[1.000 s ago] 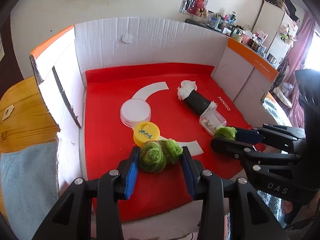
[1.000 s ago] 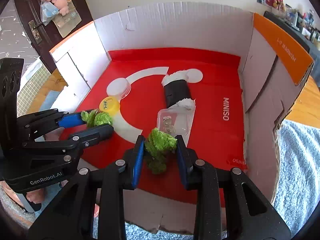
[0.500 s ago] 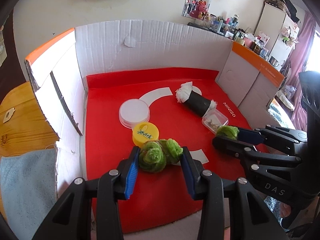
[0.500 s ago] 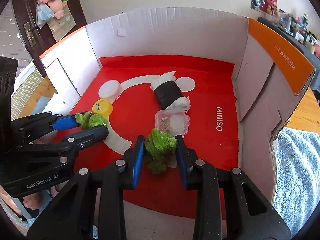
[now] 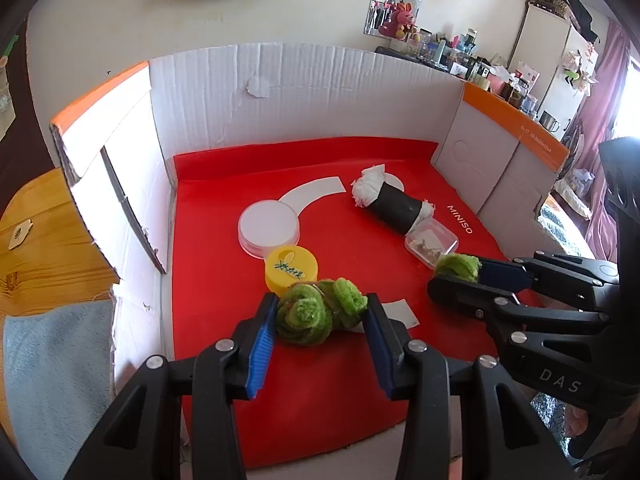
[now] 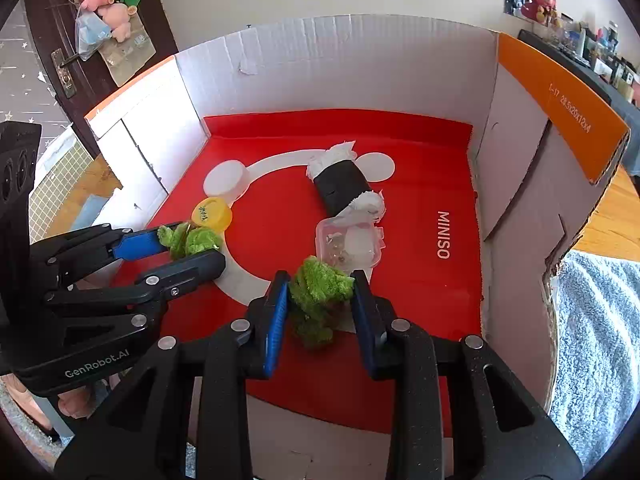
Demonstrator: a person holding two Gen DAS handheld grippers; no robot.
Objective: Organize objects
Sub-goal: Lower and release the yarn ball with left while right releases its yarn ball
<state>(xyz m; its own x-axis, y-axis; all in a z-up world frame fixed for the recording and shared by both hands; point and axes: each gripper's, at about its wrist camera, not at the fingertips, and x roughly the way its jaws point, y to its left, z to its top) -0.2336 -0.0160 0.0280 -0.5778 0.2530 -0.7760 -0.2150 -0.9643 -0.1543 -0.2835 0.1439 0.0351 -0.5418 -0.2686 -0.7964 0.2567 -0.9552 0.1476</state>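
Inside the open-fronted cardboard box [image 5: 320, 92], over its red mat [image 5: 320, 380], each gripper carries a green fuzzy bundle. The left gripper [image 5: 322, 314] has the double-coiled green bundle [image 5: 320, 312] between its blue pads; its jaws have just been opening a little, yet the pads appear to touch the coils on both sides, so the hold looks light rather than lost. The right gripper [image 6: 320, 292] is clamped on the ragged green tuft [image 6: 318, 300], part of which hangs below the pads. Just beyond the left bundle sits the yellow lidded jar [image 5: 291, 266], with the white round lid [image 5: 269, 226] behind it; the clear plastic case [image 6: 347, 242] lies just ahead of the tuft, touching the black roll with white ends [image 6: 344, 184]. The step in hand seems to be setting the two green pieces down together. Doing it well probably means lowering each until it rests on the mat before parting the jaws further, keeping clear of the jar and case so nothing is nudged, and releasing slowly because soft fibres may cling to the ribbed pads.
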